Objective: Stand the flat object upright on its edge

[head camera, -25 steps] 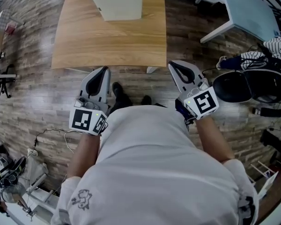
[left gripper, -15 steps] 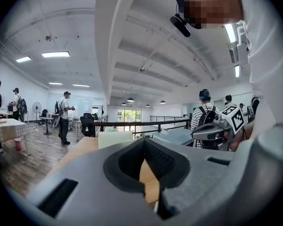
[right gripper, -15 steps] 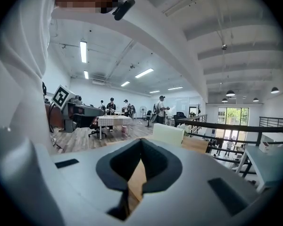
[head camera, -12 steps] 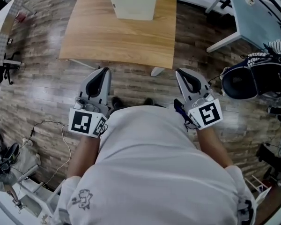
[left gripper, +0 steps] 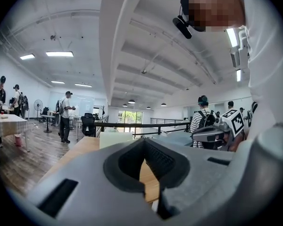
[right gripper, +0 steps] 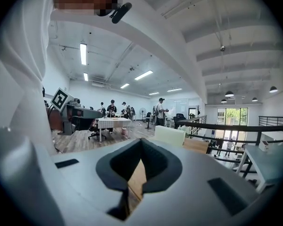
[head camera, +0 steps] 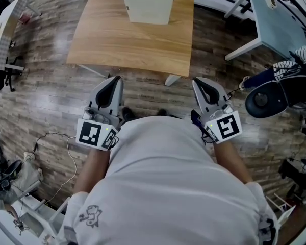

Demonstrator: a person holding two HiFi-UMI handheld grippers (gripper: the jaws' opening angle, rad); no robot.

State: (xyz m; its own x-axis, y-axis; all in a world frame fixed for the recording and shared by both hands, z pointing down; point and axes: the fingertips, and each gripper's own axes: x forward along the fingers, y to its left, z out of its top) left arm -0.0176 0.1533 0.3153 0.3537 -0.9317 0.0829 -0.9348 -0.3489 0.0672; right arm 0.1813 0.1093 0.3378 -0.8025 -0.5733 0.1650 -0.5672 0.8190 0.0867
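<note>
- Since a second ago, the wooden table [head camera: 127, 45] and the cream-coloured block [head camera: 148, 1] on it have slid to the right in the head view. The dark shoes that showed between the grippers are now almost hidden under the white shirt [head camera: 163, 188].
- Both grippers sit in much the same place as before, close in front of the person's torso. They are over the wood-plank floor [head camera: 41, 86], just short of the table's near edge.
- The left gripper [head camera: 113, 80] is clenched. Its own view shows the dark pads meeting at the tip with nothing between them; only the table's wood shows through the hollow behind the pads.
- The right gripper [head camera: 200, 82] is likewise clenched and empty, and it points toward the table's near right corner.
- The marker cubes sit at the back of each tool, against the shirt: the left one [head camera: 94, 133] and the right one [head camera: 224, 127].
- The block rests on the far part of the table, partly cut off by the top of the picture. It is well apart from both grippers, and neither touches it.
- A black office chair [head camera: 268, 98] stands to the right, beside a light-blue table [head camera: 275, 24].
- A thin cable [head camera: 66, 147] trails over the floor on the left.
- In the left gripper view, a person [left gripper: 65, 117] stands far off in the room.
</note>
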